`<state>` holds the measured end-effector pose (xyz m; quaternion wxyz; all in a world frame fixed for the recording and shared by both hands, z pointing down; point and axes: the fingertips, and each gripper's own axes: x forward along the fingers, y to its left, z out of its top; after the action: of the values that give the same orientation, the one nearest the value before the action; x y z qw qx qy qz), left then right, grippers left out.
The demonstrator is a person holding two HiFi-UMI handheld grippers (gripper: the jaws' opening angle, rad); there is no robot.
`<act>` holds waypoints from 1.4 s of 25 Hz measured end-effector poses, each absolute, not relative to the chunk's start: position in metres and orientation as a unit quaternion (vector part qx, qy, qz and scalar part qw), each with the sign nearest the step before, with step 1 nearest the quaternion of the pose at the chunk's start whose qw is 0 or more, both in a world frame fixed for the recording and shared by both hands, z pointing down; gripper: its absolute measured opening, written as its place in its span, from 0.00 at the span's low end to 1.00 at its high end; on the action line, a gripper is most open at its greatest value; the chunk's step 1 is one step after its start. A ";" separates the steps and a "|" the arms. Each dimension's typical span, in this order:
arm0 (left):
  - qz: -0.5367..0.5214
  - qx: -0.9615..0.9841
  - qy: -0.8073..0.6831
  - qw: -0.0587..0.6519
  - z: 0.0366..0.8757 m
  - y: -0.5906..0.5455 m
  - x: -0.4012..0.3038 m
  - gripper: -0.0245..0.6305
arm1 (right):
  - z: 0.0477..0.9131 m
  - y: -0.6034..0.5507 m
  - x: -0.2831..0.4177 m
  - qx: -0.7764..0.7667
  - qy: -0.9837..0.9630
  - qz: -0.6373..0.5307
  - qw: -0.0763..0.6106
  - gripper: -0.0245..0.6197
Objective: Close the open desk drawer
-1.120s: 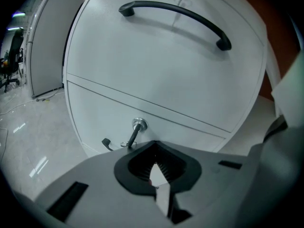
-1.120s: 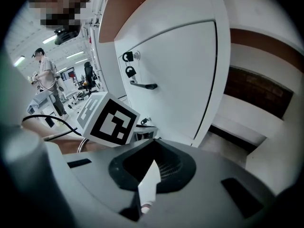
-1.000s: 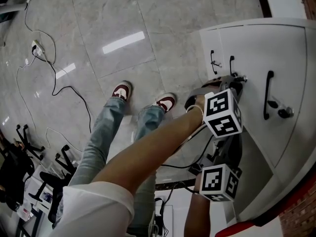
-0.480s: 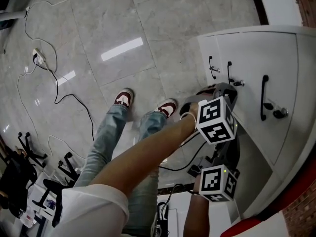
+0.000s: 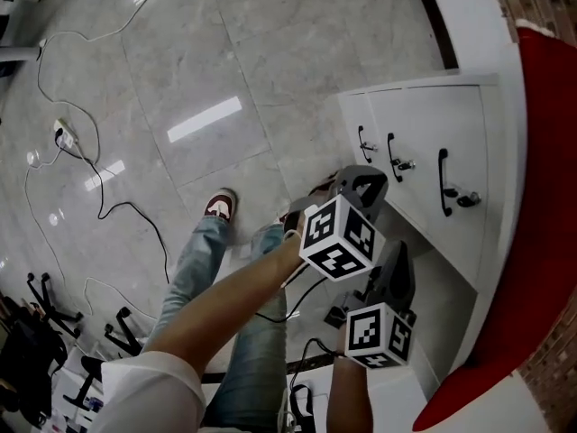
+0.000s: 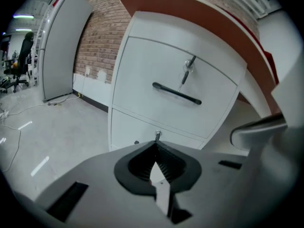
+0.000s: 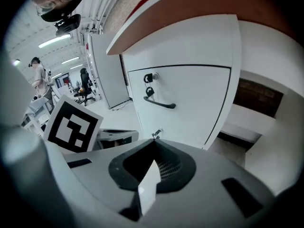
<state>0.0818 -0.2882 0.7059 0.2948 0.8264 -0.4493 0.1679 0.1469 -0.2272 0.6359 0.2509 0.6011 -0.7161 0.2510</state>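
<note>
The white drawer cabinet (image 5: 415, 138) stands under a red desk top, and its fronts look flush. It carries black handles (image 5: 443, 181) and keys (image 5: 464, 199). My left gripper (image 5: 361, 181) hangs a short way in front of the cabinet, shut on nothing, touching no drawer. Its own view shows the upper drawer's handle (image 6: 176, 93), a key (image 6: 189, 65) above it, and the shut left gripper (image 6: 156, 145) below. My right gripper (image 5: 398, 262) is lower and nearer me, also shut and empty. The right gripper (image 7: 154, 144) faces a drawer with a handle (image 7: 159, 103).
The red desk top (image 5: 518, 242) overhangs the cabinet at the right. The person's legs and shoes (image 5: 219, 206) stand left of the grippers. Cables and a power strip (image 5: 63, 136) lie on the tiled floor. Chair bases (image 5: 45, 305) sit at lower left.
Both grippers have drawn back from the cabinet front, where the left one's tip was against a drawer. The head view has swung, so the cabinet now sits higher and farther off.
</note>
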 end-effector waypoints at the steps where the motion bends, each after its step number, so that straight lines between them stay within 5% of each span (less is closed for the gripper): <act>1: 0.167 0.827 -0.449 0.293 0.699 -0.286 0.078 0.05 | 0.631 -0.226 0.144 0.604 -0.715 0.250 0.248 0.04; 35: 0.125 0.872 -0.428 0.201 0.295 -0.148 -0.017 0.05 | 0.306 -0.131 0.076 0.661 -0.717 0.178 0.132 0.04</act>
<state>-0.0166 -0.1477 0.2955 0.2015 0.8723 -0.4278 0.1247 0.0758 -0.1307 0.3064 0.1318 0.6610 -0.7170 0.1778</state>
